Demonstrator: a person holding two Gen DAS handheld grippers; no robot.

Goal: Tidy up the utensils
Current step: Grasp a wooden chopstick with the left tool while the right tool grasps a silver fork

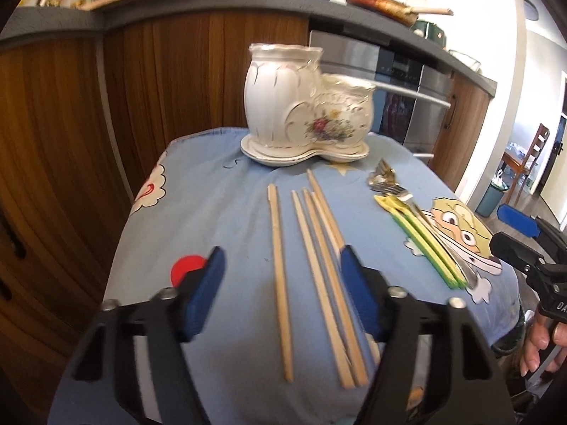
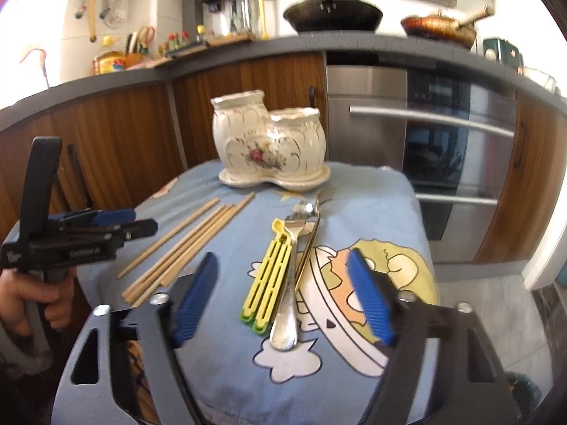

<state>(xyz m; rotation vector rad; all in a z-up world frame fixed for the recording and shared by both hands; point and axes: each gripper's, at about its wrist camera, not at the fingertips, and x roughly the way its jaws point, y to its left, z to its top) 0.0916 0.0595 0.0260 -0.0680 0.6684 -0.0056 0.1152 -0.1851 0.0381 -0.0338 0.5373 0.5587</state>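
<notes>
A white ceramic holder (image 1: 301, 106) (image 2: 265, 141) with two compartments and a flower print stands on its saucer at the far end of the table. Several wooden chopsticks (image 1: 319, 248) (image 2: 184, 244) lie loose on the blue cloth. To their right lie metal forks and a spoon (image 1: 386, 184) (image 2: 283, 318) beside yellow-green plastic utensils (image 1: 421, 241) (image 2: 269, 276). My left gripper (image 1: 282, 262) (image 2: 141, 226) hovers open over the near ends of the chopsticks. My right gripper (image 2: 282, 260) (image 1: 503, 226) hovers open over the metal and plastic pieces. Neither holds anything.
The small table wears a blue cartoon tablecloth (image 1: 212, 205) (image 2: 372, 205) that drops off on all sides. Wooden cabinets (image 1: 159, 81) and a steel oven (image 2: 443, 141) stand close behind it. A wok (image 2: 333, 14) and a pan sit on the counter above.
</notes>
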